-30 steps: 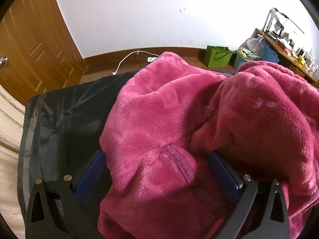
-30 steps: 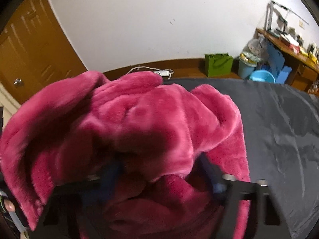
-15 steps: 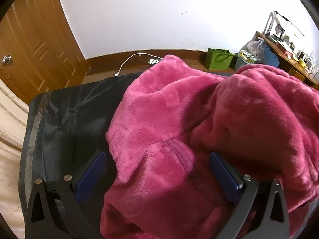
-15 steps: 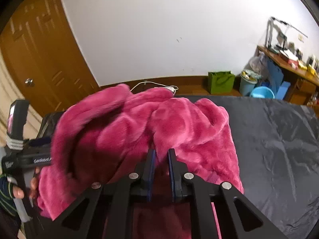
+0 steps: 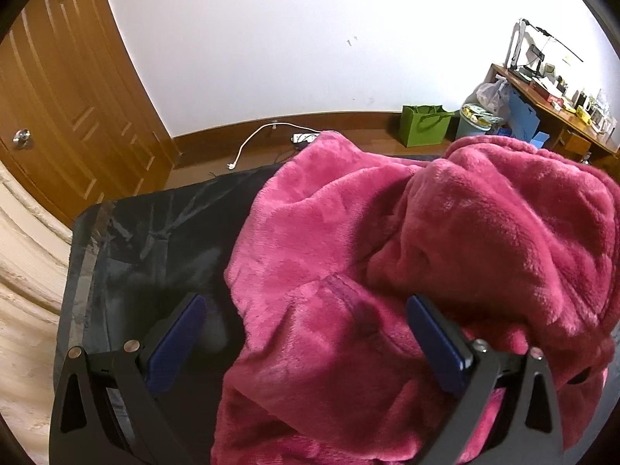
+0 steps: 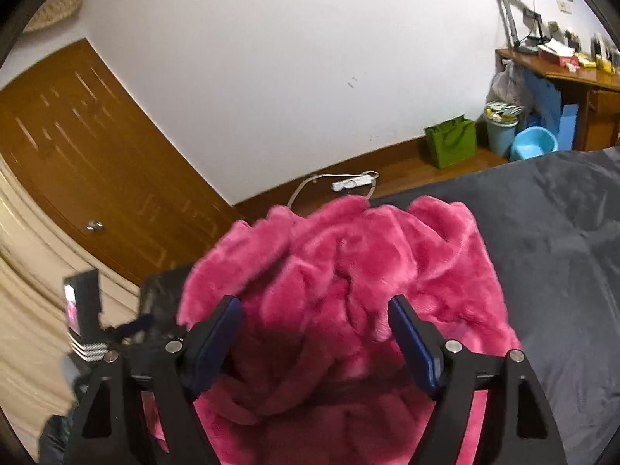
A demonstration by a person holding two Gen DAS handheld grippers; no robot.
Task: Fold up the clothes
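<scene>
The left gripper (image 5: 306, 333) has its jaws spread wide, blue pads (image 5: 176, 343) showing, and the pink fleece garment (image 5: 407, 271) lies bunched between and over them, covering the centre and right of the left wrist view. Nothing is pinched there. The right gripper (image 6: 314, 333) also has its jaws well apart, with folds of the pink fleece garment (image 6: 348, 271) heaped between them at the bottom centre of the right wrist view; the cloth is loose, not clamped.

The garment rests on a dark sheet-covered surface (image 5: 147, 248), bare at the left of the left wrist view and at the right (image 6: 562, 252) of the right wrist view. At the lower left of the right wrist view part of the other handheld device (image 6: 83, 310) shows, blurred.

Farther out, a wooden door (image 5: 58, 116) stands at the upper left, a white power strip (image 6: 350, 183) lies on the floor by the wall, and a green bag (image 6: 451, 141) sits near a cluttered desk (image 6: 562, 66) at the upper right.
</scene>
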